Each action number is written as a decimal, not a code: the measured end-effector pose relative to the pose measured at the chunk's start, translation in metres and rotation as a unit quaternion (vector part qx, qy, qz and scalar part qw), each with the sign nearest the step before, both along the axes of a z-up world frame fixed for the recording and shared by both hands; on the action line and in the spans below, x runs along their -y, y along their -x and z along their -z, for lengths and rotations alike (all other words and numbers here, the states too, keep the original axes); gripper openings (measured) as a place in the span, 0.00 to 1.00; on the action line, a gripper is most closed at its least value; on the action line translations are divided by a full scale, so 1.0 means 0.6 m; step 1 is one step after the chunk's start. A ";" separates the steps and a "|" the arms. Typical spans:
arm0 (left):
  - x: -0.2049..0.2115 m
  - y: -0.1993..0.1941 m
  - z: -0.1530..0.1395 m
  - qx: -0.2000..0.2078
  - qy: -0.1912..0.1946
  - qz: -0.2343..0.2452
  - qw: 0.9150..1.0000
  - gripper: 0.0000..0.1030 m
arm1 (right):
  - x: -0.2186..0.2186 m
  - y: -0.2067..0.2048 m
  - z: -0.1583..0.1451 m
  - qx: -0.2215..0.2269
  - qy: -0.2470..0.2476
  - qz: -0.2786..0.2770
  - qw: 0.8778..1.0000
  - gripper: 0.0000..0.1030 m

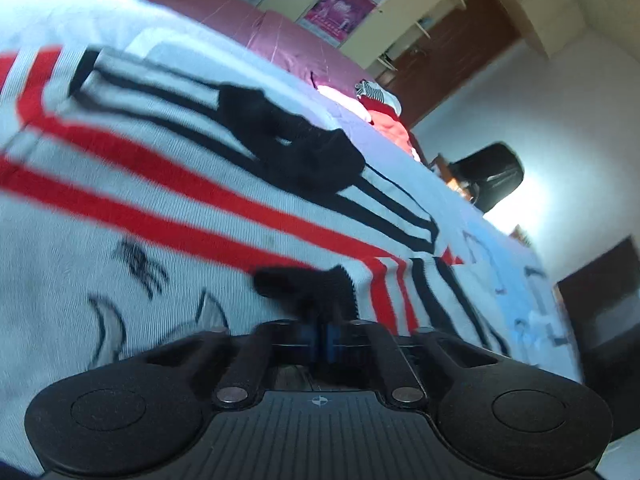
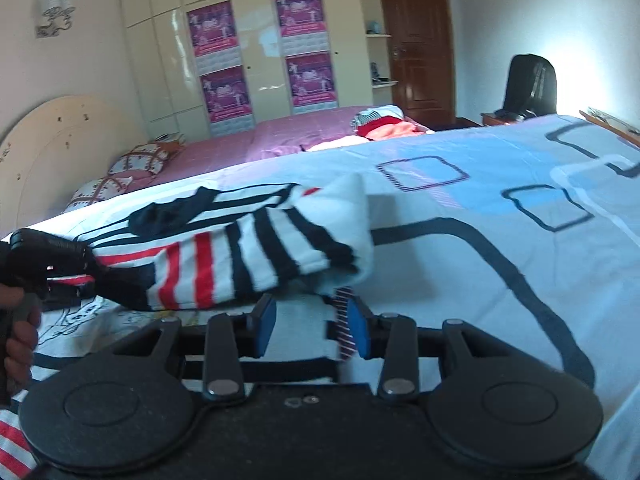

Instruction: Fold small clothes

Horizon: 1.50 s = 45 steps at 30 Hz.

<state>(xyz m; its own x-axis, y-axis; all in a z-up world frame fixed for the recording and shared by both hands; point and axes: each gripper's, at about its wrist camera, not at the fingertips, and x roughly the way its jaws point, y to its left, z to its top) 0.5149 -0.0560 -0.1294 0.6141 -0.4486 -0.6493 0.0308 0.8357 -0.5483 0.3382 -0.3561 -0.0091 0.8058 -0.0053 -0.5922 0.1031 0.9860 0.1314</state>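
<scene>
A white knit top [image 1: 160,208] with red and black stripes and a black collar [image 1: 288,144] lies spread on the bed. My left gripper [image 1: 324,332] is shut on the black cuff [image 1: 312,284] of one sleeve. In the right wrist view the left gripper [image 2: 86,270], held by a person's hand [image 2: 20,332], has that striped sleeve [image 2: 248,256] lifted across the top. My right gripper [image 2: 312,320] is just below the raised sleeve. Its blue pads [image 2: 264,320] stand apart, and a white corner with a striped tag [image 2: 344,320] hangs loose between them.
The light blue bedsheet [image 2: 500,208] with dark rectangle outlines stretches to the right. Behind is a pink bed [image 2: 280,136] with a pile of clothes [image 2: 380,124], a poster-covered wardrobe [image 2: 260,48], a brown door [image 2: 412,40] and a black chair [image 2: 528,84].
</scene>
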 end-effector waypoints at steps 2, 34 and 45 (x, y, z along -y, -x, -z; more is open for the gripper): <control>0.011 0.007 -0.037 0.058 -0.025 0.004 0.998 0.04 | 0.019 0.002 0.001 -0.002 -0.008 0.009 1.000 0.38; -0.099 0.066 -0.001 0.072 -0.170 -0.093 0.978 0.04 | 0.017 -0.165 0.079 -0.062 0.022 -0.067 0.996 0.17; -0.128 0.066 -0.024 0.113 -0.168 -0.164 0.965 0.58 | 0.116 -0.259 0.044 -0.004 -0.080 -0.025 0.996 0.30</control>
